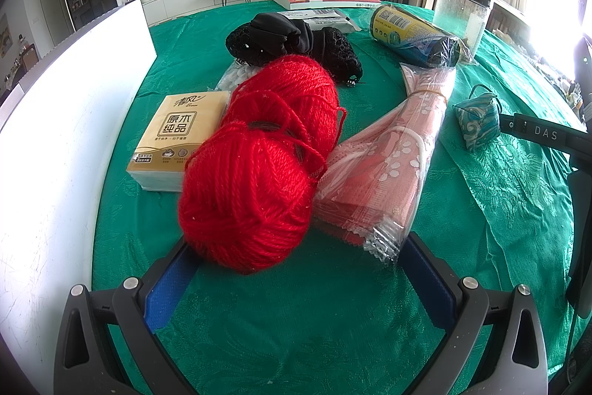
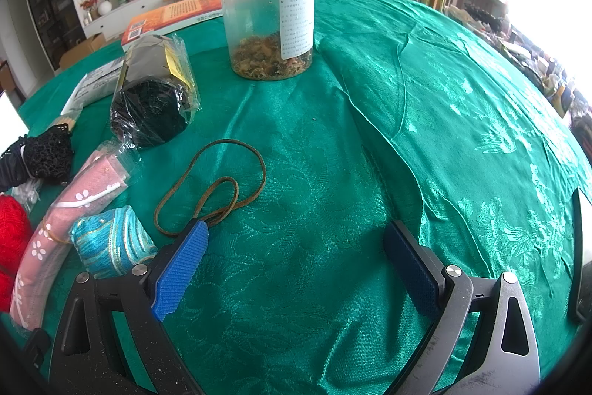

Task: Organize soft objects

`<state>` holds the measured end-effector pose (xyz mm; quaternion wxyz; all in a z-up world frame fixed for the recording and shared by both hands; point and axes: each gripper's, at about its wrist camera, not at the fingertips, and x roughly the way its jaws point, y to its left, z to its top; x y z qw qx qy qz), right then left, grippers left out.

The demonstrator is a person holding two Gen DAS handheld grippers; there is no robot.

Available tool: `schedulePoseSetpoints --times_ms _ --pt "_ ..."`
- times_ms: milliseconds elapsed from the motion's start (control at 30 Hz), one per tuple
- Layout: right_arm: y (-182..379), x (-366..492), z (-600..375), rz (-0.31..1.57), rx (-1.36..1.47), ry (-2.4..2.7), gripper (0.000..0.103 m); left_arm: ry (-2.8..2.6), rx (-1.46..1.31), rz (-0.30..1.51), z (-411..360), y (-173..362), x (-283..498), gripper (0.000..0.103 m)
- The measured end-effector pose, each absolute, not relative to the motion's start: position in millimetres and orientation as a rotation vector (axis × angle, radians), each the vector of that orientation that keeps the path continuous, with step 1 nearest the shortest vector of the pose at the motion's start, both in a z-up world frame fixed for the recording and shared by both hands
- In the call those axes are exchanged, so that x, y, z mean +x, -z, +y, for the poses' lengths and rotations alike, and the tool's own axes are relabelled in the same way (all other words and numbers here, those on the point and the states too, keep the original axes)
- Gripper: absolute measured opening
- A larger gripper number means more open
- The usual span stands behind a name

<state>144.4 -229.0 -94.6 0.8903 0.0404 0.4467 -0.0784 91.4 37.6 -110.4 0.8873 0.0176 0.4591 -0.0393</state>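
Green brocade cloth covers the bench (image 1: 296, 313), both tongs low over it and spread apart, gripping nothing.

Left tongs (image 1: 296, 269) face the red yarn (image 1: 255, 169), its near ball between their tips, beside the tissue pack (image 1: 174, 139) and the pink wrapped cloth (image 1: 384, 165). Only the right view shows the brown cord loop (image 2: 218, 184) by the right tongs' (image 2: 296, 254) left pad, the blue pouch (image 2: 111, 247) just outside it, and the lidded jar (image 2: 268, 10) standing upright beyond.
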Motion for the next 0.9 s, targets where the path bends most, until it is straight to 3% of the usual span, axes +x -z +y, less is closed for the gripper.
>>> schedulePoseSetpoints --times_ms 900 --pt "94.1 144.3 -228.4 0.927 0.084 0.164 0.097 0.190 0.018 1.005 51.6 96.1 63.7 0.103"
